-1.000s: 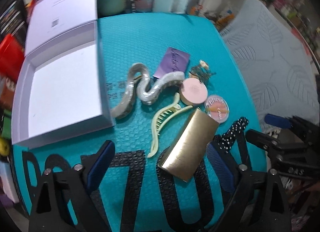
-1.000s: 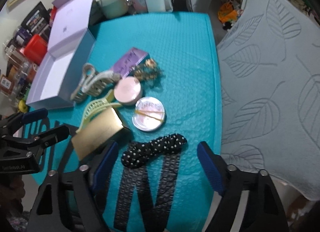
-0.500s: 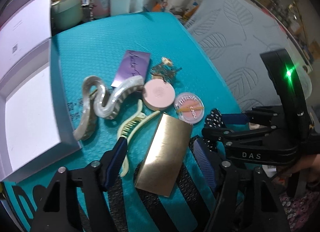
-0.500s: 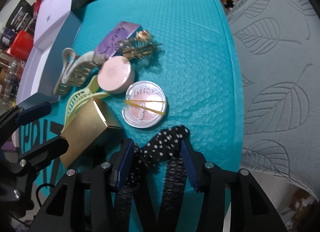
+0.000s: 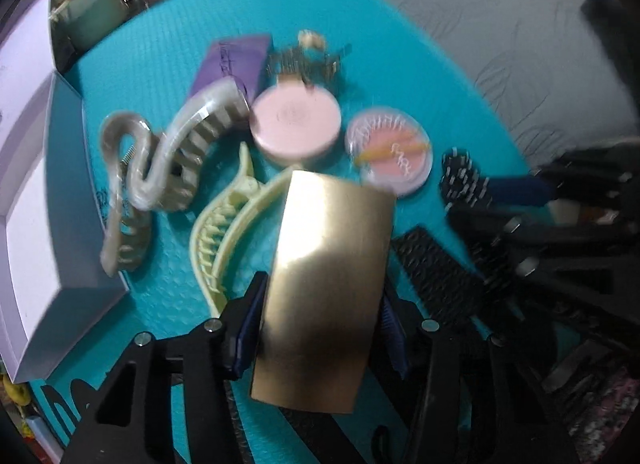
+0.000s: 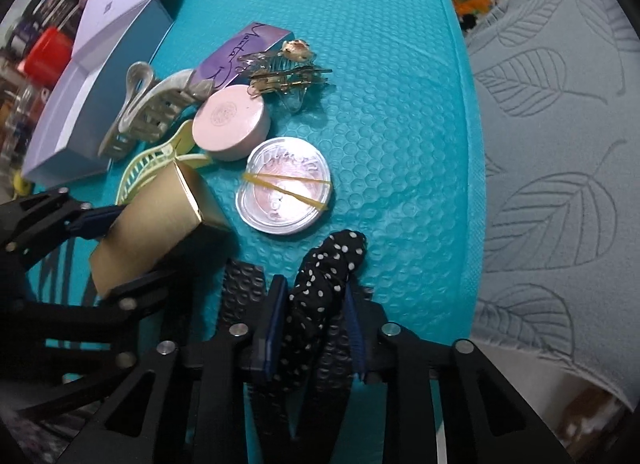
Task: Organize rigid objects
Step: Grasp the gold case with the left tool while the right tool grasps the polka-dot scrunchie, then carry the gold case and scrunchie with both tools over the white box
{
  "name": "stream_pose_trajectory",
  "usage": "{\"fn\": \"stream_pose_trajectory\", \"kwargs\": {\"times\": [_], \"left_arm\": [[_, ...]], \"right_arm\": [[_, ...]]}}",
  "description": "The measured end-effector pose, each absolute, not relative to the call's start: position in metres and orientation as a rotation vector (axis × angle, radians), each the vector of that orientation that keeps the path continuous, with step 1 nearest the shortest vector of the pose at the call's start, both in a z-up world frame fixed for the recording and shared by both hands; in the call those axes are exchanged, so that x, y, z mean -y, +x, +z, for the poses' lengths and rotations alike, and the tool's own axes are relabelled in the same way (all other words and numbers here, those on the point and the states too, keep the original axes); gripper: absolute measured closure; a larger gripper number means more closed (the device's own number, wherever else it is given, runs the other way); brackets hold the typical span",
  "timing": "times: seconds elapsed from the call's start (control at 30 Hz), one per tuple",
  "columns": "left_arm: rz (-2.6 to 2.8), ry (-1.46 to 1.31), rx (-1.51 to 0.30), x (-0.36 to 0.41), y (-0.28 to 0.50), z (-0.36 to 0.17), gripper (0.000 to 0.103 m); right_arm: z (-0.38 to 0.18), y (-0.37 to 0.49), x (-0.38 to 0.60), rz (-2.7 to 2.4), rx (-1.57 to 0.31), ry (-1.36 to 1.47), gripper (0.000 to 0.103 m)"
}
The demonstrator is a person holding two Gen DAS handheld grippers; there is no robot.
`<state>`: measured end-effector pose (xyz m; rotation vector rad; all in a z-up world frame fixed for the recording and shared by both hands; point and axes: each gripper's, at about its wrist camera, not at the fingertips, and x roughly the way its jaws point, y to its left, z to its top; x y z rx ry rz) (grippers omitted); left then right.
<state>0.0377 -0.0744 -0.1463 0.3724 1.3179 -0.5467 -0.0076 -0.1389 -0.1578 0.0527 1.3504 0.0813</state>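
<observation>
The left gripper (image 5: 320, 324) clamps a gold box (image 5: 328, 284), shiny and rectangular, its far end over the teal mat (image 6: 380, 64) just beside a pale green hair claw (image 5: 224, 232). The right gripper (image 6: 314, 328) pinches a black hair tie with white dots (image 6: 324, 276) near the mat's front edge. A pink round compact (image 6: 230, 120) and a clear round case (image 6: 286, 192) lie just beyond.
</observation>
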Motion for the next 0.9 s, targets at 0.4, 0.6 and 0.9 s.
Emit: {"fn": "stream_pose_trajectory", "kwargs": {"times": [0.4, 0.6, 0.9], "left_arm": [[-0.496, 0.284, -1.298, 0.065, 0.040, -0.126, 0.058], [-0.476, 0.259, -1.296, 0.055, 0.034, -0.115, 0.058], [-0.442, 0.208, -1.248, 0.033, 0.017, -0.084, 0.058]], "right_arm": [[-0.148, -0.015, 0.157, 0.087, -1.337, 0.121, 0.088], [-0.133, -0.017, 0.159, 0.102, -1.324, 0.104, 0.088], [-0.105, -0.036, 0.149, 0.166, -1.274, 0.057, 0.088]]}}
